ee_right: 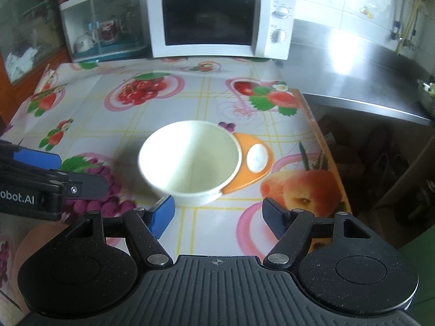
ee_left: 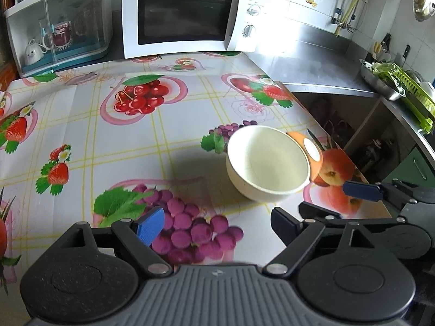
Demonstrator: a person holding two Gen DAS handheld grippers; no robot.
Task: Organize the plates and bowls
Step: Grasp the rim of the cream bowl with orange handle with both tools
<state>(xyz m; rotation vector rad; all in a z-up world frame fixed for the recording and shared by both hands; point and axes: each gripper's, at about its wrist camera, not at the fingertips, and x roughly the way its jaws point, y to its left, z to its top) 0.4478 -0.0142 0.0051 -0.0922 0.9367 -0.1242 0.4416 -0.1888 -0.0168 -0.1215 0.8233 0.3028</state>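
Observation:
A cream bowl [ee_left: 267, 163] [ee_right: 190, 160] stands upright and empty on the fruit-print tablecloth [ee_left: 108, 135], near the table's right edge. An orange mushroom-shaped plate [ee_left: 307, 149] [ee_right: 252, 163] with a white spot lies against its far right side, partly hidden by it. My left gripper [ee_left: 217, 225] is open just short of the bowl, which lies ahead and to its right. My right gripper [ee_right: 218, 217] is open too, with the bowl straight ahead and nothing between its fingers. Each gripper's blue pad [ee_left: 361, 191] [ee_right: 36, 157] shows at the edge of the other's view.
A white microwave [ee_left: 187, 16] and a clear-fronted dish cabinet [ee_left: 59, 27] stand at the back of the table. A steel counter [ee_left: 320, 65] runs to the right, with a metal basin [ee_left: 380, 81] and a green rack [ee_left: 413, 95]. The table drops off just right of the plate.

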